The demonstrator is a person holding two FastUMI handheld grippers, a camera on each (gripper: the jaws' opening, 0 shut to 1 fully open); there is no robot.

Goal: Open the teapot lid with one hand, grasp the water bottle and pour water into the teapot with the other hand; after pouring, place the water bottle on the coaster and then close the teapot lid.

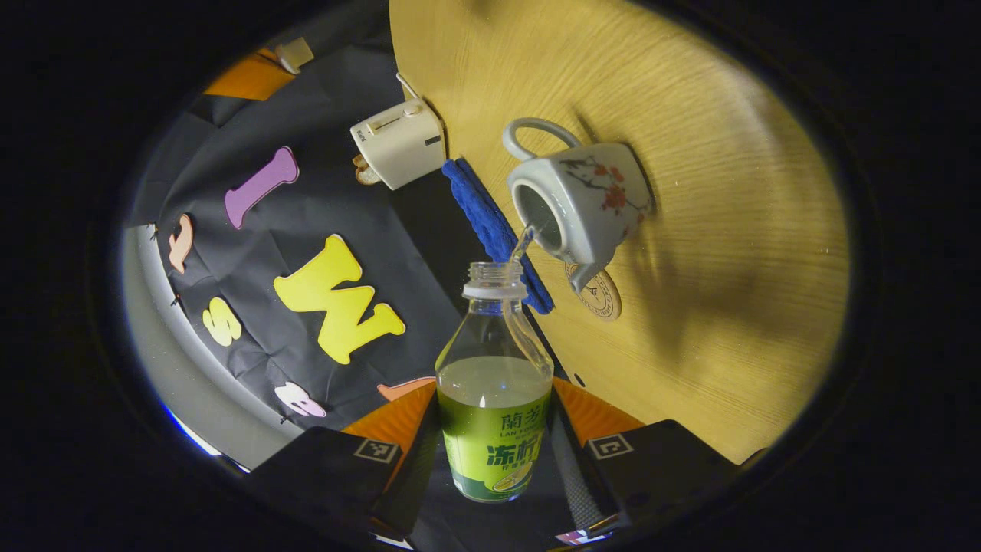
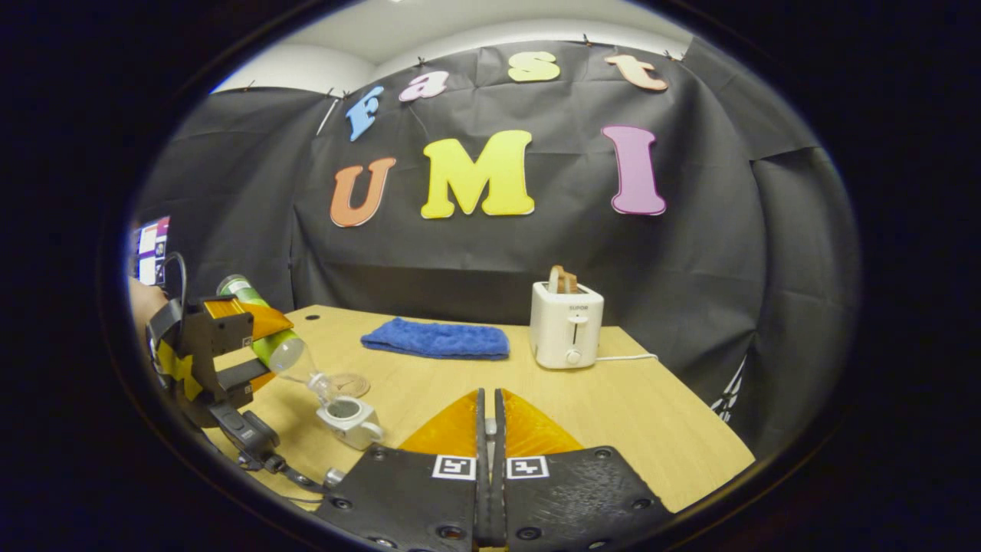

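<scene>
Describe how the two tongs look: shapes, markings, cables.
The left tongs and right tongs each have two wedge-shaped fingers on flat plates, every plate bearing a square black-and-white tag; the right one's plates show screw heads. In the right gripper view, the left tongs has a dark boxy body with thin cables looping off.

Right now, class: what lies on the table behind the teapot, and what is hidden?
Behind the teapot lies a round coaster on the wooden table, with a blue cloth farther back. The tilted water bottle and teapot cover part of the coaster.
</scene>
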